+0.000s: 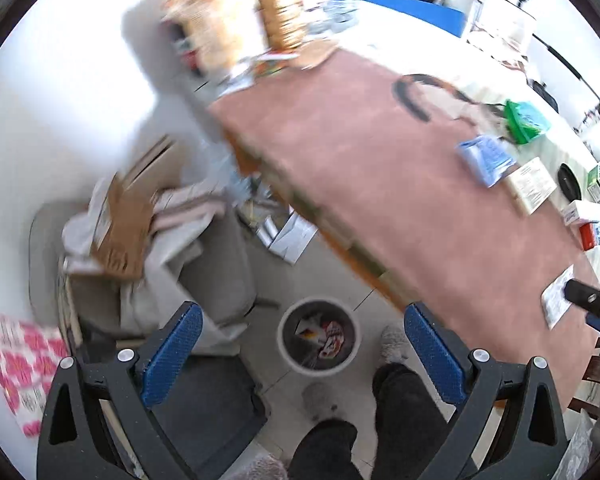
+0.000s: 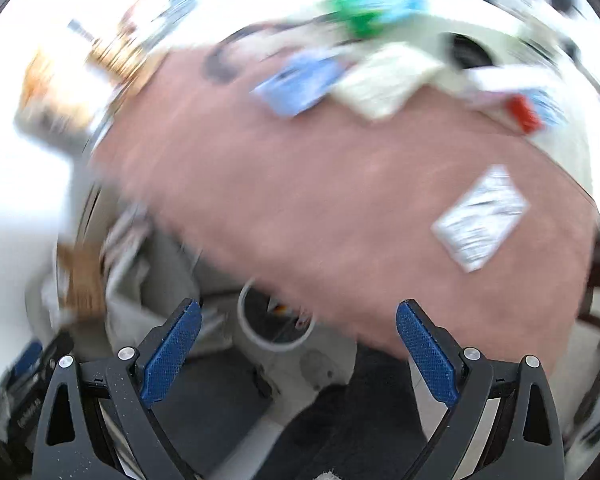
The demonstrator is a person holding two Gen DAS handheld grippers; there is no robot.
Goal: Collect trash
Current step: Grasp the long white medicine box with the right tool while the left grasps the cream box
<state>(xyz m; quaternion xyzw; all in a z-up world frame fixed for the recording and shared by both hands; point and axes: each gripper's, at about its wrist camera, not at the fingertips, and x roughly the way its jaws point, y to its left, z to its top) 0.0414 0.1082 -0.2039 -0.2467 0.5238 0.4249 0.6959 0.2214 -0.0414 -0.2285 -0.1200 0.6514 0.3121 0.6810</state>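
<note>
— Trash bin (image 1: 318, 336): where is it?
— On the floor just off the edge of the pink table (image 1: 380, 184), with crumpled wrappers (image 1: 326, 338) inside it.
— And the left gripper (image 1: 302, 354)?
— Above the bin, its blue pads spread wide, nothing between them.
— The right gripper (image 2: 298, 354)?
— Also spread and empty, near the table's edge, with the bin partly hidden under it.
— Anything on the table?
— A silvery packet (image 2: 480, 218) lies flat near that edge; blurred boxes sit farther across the table.
</note>
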